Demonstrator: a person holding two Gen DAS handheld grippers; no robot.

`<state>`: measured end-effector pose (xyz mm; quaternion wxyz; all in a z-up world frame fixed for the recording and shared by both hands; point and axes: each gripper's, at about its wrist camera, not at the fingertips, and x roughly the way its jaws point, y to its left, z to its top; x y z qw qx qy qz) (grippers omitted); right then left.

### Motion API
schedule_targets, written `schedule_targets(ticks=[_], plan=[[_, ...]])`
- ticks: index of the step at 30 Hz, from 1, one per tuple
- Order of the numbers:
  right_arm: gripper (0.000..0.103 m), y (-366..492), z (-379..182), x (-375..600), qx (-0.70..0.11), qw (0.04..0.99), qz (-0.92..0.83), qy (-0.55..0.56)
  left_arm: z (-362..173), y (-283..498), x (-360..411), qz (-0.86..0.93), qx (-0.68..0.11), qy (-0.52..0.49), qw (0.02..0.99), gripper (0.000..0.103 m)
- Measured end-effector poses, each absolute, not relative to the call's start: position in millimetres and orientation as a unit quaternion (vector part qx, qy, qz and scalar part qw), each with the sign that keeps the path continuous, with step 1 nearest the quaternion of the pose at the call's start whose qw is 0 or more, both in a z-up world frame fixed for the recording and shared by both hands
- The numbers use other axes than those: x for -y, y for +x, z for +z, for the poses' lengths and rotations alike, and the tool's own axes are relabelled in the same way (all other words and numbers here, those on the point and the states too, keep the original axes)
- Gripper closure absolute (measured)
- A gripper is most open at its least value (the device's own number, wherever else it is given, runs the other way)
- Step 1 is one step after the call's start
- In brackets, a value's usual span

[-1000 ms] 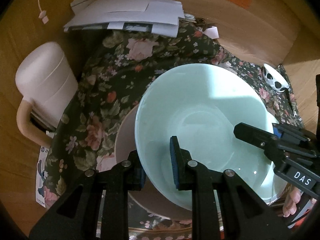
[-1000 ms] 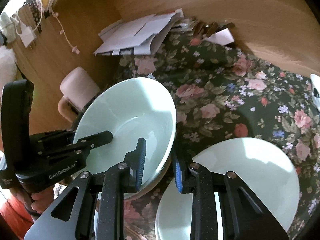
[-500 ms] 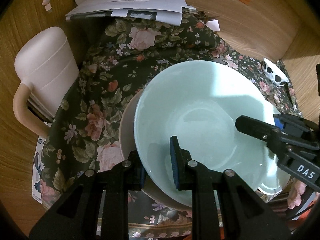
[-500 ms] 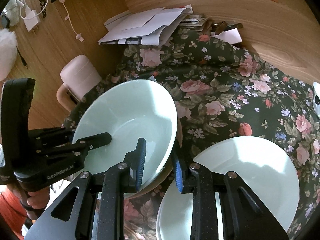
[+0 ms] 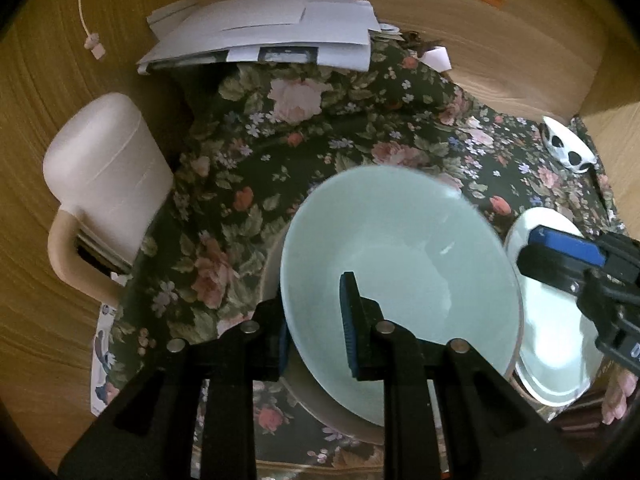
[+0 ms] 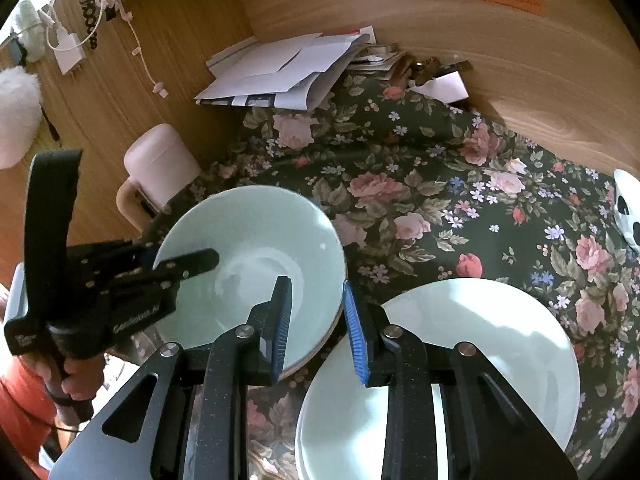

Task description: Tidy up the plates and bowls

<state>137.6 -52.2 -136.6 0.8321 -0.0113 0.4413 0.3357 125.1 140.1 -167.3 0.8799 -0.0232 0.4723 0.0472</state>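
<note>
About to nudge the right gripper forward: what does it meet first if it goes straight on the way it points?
The right gripper straddles the right rim of the pale green bowl, so that wall comes first. Beyond it lies the flowered cloth; depth is hard to judge.

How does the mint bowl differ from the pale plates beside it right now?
The mint bowl is deep; the pale plates are shallow and wider. The bowl sits on a beige dish, its rim between the fingers of the left hand-held gripper; the plates form their own stack, ungripped. The right hand-held gripper is open at the bowl's rim. Both share a pale glossy glaze and the floral cloth.
</note>
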Motion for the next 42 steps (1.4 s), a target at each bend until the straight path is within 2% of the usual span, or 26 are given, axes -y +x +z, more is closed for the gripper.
schedule_targets(ticks=[6,8,10,12,14,17,19,21,23,28,32,42], plan=[[0.073,136,-131,61,-0.431,0.839,0.331,-0.010,-164,132,-147,0.049,-0.485,-0.046,0.872,0.082],[0.066,138,-129,67,-0.429,0.842,0.329,-0.007,-160,132,-146,0.061,-0.480,-0.042,0.874,0.081],[0.062,139,-127,74,-0.426,0.844,0.325,0.000,-154,131,-146,0.069,-0.471,-0.037,0.879,0.070],[0.059,140,-125,80,-0.422,0.848,0.321,0.003,-147,131,-145,0.070,-0.461,-0.033,0.884,0.065],[0.055,142,-122,86,-0.418,0.852,0.316,0.006,-140,130,-142,0.072,-0.454,-0.027,0.888,0.062],[0.054,145,-116,100,-0.409,0.860,0.305,0.013,-127,131,-133,0.062,-0.441,-0.027,0.895,0.058],[0.054,147,-112,110,-0.405,0.864,0.298,0.018,-118,131,-124,0.051,-0.428,-0.023,0.902,0.051],[0.049,149,-108,121,-0.401,0.869,0.289,0.023,-109,131,-112,0.039,-0.414,-0.016,0.909,0.047],[0.042,152,-103,133,-0.392,0.877,0.275,0.030,-100,134,-98,0.022,-0.403,-0.011,0.915,0.047],[0.041,160,-89,168,-0.374,0.896,0.238,0.041,-86,146,-65,-0.008,-0.381,-0.010,0.924,0.045],[0.034,168,-80,197,-0.360,0.909,0.203,0.047,-83,163,-42,-0.033,-0.380,-0.011,0.924,0.045],[0.031,199,-78,264,-0.350,0.927,0.125,0.054,-85,212,16,-0.079,-0.386,0.006,0.919,0.040]])
